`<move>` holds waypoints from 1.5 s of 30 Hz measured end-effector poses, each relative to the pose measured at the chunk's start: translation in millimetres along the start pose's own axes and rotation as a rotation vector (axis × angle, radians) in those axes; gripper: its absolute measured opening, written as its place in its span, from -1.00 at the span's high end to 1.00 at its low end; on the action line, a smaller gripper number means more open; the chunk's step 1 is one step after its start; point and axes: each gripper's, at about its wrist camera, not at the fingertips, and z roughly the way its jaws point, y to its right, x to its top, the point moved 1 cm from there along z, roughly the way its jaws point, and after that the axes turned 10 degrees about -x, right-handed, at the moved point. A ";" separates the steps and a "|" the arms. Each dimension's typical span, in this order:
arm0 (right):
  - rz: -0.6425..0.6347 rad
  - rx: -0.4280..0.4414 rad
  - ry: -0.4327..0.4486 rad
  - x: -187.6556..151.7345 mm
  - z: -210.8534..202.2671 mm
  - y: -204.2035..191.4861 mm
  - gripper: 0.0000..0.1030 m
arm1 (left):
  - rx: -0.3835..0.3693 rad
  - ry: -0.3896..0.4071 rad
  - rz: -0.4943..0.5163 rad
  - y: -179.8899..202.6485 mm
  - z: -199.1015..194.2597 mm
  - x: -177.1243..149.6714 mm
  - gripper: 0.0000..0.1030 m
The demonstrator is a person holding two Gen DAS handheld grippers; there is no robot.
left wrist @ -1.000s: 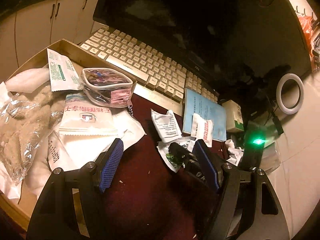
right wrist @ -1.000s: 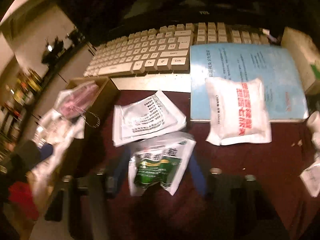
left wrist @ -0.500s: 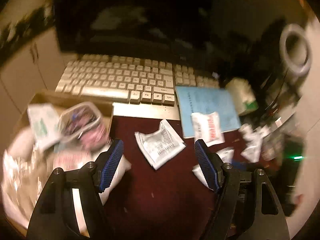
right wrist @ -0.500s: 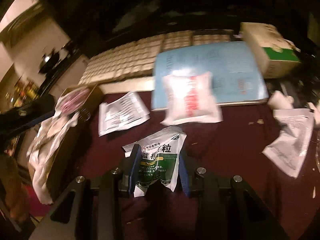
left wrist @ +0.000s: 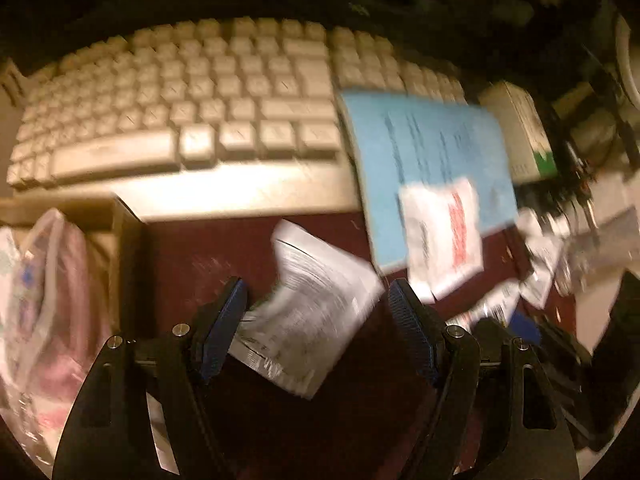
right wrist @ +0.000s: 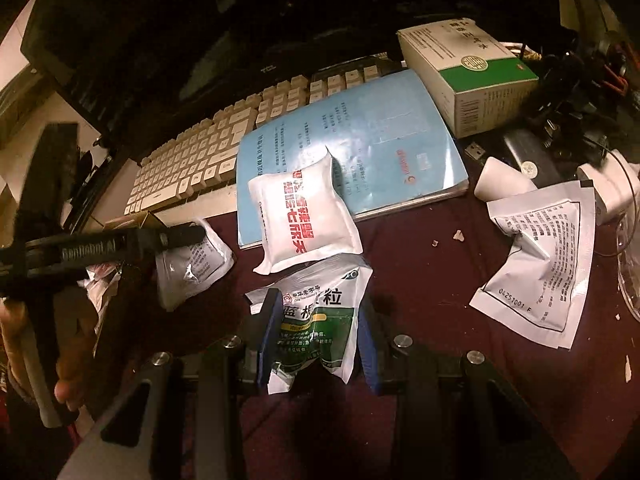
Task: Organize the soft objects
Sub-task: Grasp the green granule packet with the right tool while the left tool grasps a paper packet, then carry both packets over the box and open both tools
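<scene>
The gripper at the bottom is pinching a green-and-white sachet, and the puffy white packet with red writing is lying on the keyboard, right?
Not quite. In the right wrist view the puffy packet lies on the blue booklet, not the keyboard. The right gripper does pinch the green-and-white sachet.

We log the table cloth (right wrist: 420, 264) as dark maroon. Keyboard (left wrist: 192, 112): cream keys. Booklet (right wrist: 360, 136): pale blue with dark print and a small red mark. Puffy sachet (right wrist: 300, 216): white, red characters. Crumpled sachet (right wrist: 320, 320): white with a green panel and dark characters. Flat sachet (right wrist: 536, 264): white, black print, thin black border. Carton (right wrist: 468, 68): white and green. Gripper pads (left wrist: 220, 332): blue.
</scene>
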 end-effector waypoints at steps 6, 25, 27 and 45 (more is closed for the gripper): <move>0.019 0.012 -0.004 -0.3 -0.7 2.8 0.34 | 0.123 0.040 0.066 17.2 3.8 -16.4 -0.44; -0.024 0.013 0.006 0.8 1.8 -7.8 0.66 | 0.144 0.165 -0.045 -2.1 -12.5 -42.6 0.81; -0.015 0.026 0.009 2.2 1.7 -6.6 0.67 | 0.119 0.177 -0.045 0.2 -16.2 -44.5 0.82; -0.061 0.223 0.105 4.9 -22.3 -25.6 0.68 | -0.126 0.480 -0.320 -33.4 -158.9 -163.8 0.83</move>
